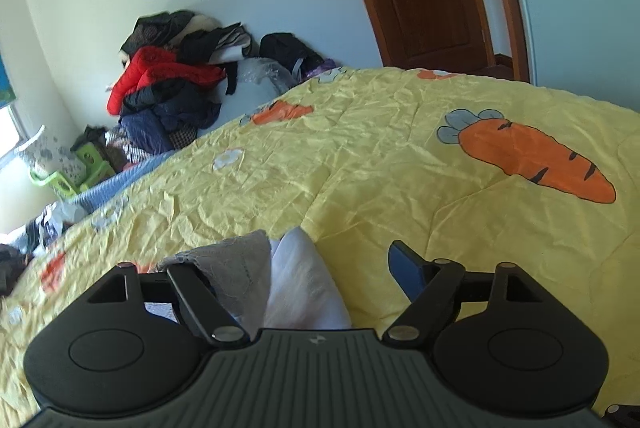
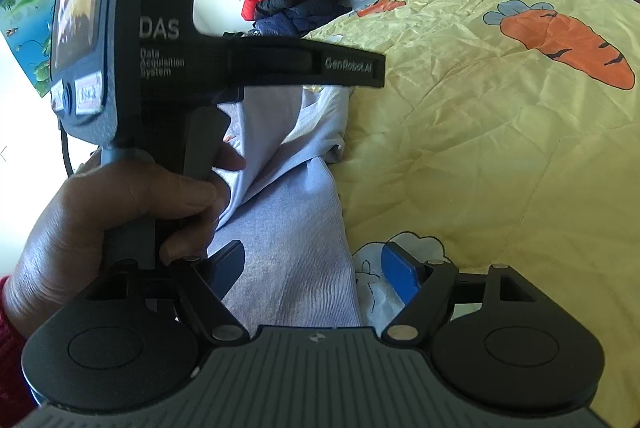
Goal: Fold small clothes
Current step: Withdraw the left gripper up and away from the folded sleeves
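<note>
Pale lilac garment [image 2: 288,228] lies on the yellow carrot-print quilt [image 2: 500,148], long axis running from bottom centre of the right wrist view up to mid-frame, i.e. straight ahead along the right gripper [image 2: 316,272] fingers. Far end disappears under the left gripper [image 2: 304,66] body, mid-left of frame (person's hand [image 2: 120,212] on its handle).

Right gripper: jaws wide, cloth between them, pads not pinching, holds nothing. Blue pad sits over a white printed piece [image 2: 376,280] at lower centre.

Left wrist view: lilac cloth [image 1: 300,280] plus a grey lace-edged bit [image 1: 232,268] lie bottom centre, between the left gripper [image 1: 296,268] jaws, also wide. Can't tell if the left finger touches the lace.

Judgement: both tools are on the garment, left at the far end, right at the near end, so next regrip is short for either.
</note>
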Motion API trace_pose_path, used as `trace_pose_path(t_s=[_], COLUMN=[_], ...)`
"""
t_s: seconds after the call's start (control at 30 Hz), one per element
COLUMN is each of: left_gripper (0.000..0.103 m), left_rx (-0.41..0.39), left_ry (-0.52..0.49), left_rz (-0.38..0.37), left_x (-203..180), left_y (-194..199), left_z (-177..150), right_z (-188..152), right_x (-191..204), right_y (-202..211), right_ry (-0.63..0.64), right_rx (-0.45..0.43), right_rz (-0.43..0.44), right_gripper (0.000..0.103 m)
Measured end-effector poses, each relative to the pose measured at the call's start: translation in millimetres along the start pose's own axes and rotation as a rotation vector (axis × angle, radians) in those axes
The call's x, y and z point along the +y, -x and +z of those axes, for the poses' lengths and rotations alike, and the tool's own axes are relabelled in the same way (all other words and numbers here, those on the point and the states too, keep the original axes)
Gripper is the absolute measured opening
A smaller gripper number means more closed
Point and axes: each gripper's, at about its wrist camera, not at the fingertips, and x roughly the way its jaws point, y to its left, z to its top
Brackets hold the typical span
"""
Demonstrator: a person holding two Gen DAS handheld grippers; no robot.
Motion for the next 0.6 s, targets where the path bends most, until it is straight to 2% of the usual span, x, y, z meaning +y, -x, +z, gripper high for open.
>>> trace_pose_path(t_s=[0.07,0.23,0.3,0.43,0.5,0.6], left_gripper=[0.091,0.092,0.096,0.1,0.101,0.101], left_rx=[0.019,-0.014,-0.028,-0.128,-0.138,-0.108], left_ry=[-0.082,-0.306,-0.4,-0.581,-0.589,-0.492], left_rz=[0.005,0.05,0.069,0.249,0.255,0.199], left_x=[-10.5,-39.1,-47.8,-64.1,-63.5,-50.7], left_y=[-3.7,-3.6,-4.1,-5.3,-5.0,-3.1], left_z=[1.9,-2.8,-6.2,-18.9,-20.7,-14.6], right_z=[0.1,0.1,0.1,-1.0,-1.3,-1.5], right_x=[0.0,-0.2,-0.2,-0.5,-1.4,-1.3], right_y=[0.0,0.0,-0.1,-0.1,0.1,-0.3], right_ry=[0.0,0.001,0.002,0.005,0.005,0.007], right_rx=[0.0,0.0,0.0,0.0,-0.001,-0.001], right_rz=[0.0,0.0,0.0,-0.001,-0.001,-0.002], right_gripper=[0.078,0.079,0.08,0.081,0.081,0.081])
